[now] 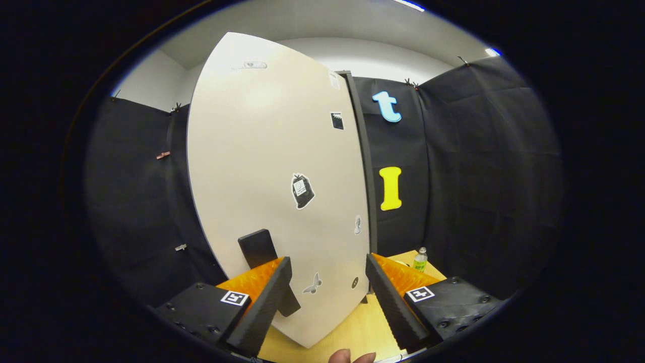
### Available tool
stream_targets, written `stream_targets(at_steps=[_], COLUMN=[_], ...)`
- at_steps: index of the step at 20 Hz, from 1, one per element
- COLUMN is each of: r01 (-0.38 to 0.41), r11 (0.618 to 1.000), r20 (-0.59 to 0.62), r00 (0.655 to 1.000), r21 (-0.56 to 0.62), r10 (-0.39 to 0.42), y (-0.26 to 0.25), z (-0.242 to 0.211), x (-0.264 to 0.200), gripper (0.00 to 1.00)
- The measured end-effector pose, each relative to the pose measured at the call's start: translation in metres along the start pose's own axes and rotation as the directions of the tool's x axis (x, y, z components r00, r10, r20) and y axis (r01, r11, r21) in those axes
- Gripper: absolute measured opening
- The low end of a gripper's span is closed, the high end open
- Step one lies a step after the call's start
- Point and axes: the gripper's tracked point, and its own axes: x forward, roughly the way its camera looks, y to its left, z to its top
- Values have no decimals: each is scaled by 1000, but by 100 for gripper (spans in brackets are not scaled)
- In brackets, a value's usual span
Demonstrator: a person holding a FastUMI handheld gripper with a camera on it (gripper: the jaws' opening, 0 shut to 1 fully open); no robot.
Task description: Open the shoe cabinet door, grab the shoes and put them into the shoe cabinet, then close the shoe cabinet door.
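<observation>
Left of the shoe cabinet door (272,166) hangs the booth's dark cloth wall. On the door's lower left sits a black handle (262,257), partly behind the left finger (264,302). The gripper (327,302) has its jaws spread wide, holding nothing, with the door's lower part just ahead between the fingers. Stickers dot the door's pale face. Right of the door, beyond the right finger (393,302), a small green bottle (420,259) stands on the wooden table (352,333).
</observation>
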Motion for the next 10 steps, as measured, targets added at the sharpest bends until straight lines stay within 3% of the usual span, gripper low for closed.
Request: stream_targets(at_steps=[5, 10], r01=[-35, -21], r11=[998, 999], r20=[19, 81], r00=[999, 996], r21=[43, -44], r10=[34, 25], y=[39, 45], z=[8, 22], x=[23, 31], gripper=[98, 98])
